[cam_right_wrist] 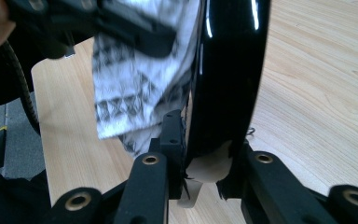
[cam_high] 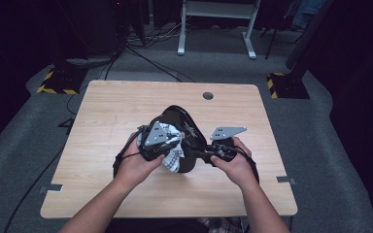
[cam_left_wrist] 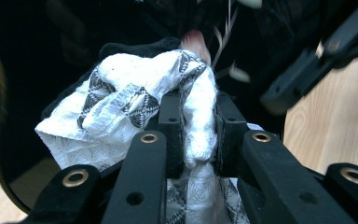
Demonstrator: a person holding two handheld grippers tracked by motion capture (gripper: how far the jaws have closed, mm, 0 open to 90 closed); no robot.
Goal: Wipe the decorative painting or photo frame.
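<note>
A glossy black dish [cam_high: 178,120] is held on edge above the wooden table [cam_high: 111,111]. My right gripper [cam_high: 203,154] is shut on its lower rim; in the right gripper view the jaws clamp the dark rim [cam_right_wrist: 228,70] from both sides. A white cloth with a black pattern [cam_high: 174,156] is pinched in my left gripper [cam_high: 165,141], which is shut on it and pressed against the dish's face. In the left gripper view the bunched cloth [cam_left_wrist: 130,93] bulges past the jaws against the black surface [cam_left_wrist: 28,70]. The cloth [cam_right_wrist: 135,79] hangs beside the dish in the right gripper view.
The table has a round cable hole [cam_high: 208,95] near its far edge. Two stand bases with yellow-black stripes [cam_high: 58,80] [cam_high: 285,85] sit on the grey floor behind it, cables run across the floor, and a white desk frame [cam_high: 218,24] stands farther back.
</note>
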